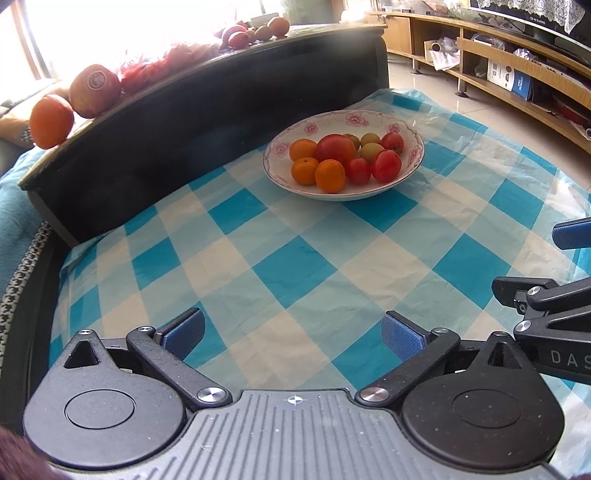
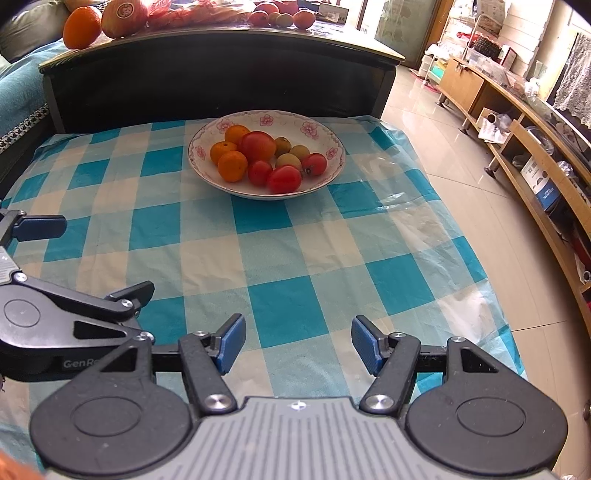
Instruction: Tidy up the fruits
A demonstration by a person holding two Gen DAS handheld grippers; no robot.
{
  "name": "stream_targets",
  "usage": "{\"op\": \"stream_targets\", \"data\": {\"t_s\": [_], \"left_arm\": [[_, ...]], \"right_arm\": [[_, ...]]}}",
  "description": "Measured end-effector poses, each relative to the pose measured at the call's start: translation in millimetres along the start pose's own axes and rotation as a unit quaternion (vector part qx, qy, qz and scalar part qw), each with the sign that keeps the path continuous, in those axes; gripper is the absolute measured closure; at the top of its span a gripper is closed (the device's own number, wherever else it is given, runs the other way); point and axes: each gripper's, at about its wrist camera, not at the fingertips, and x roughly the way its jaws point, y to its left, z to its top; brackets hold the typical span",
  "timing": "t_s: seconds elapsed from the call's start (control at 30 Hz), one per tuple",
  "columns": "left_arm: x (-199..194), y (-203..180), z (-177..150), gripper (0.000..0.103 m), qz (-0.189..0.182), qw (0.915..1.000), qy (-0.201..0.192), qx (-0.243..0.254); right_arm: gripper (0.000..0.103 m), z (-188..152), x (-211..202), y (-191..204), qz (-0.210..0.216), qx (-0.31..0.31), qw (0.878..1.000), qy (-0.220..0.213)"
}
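Bare checked cloth (image 2: pixel 280 266) up to bowl (image 2: pixel 334 142); dark table (image 2: pixel 221 74) behind.

Bowl (image 2: pixel 266 155) sits on the cloth (image 2: pixel 280 266) ahead of me, fruit inside. Behind it a dark table (image 2: pixel 221 74), with an orange (image 2: pixel 82 27) and apple (image 2: pixel 123 16) at its left end, more fruit (image 2: pixel 280 16) further right.

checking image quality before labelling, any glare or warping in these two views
Left wrist view: window glare washes out the top left behind the sticker-labelled red apple. Right wrist view: evenly lit, the flowered white bowl sharp; fisheye bends the wooden shelf unit.
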Motion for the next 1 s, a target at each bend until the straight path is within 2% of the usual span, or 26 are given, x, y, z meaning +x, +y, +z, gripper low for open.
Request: {"op": "stream_targets", "data": {"t_s": [0.43,1.0], "left_arm": [[-2.7,2.0,-2.5,0.002,0.003,0.9999,0.006,-0.014],[-6.4,0.5,-4.2,0.002,0.014,0.9999,-0.006,-0.007]], "right_arm": [[0.038,-2.1,-4.1,1.2,0.0,0.0,1.0,-0.004],[0.038,-3.0,-3.9,2.3,0.0,0.0,1.0,-0.004]]}}
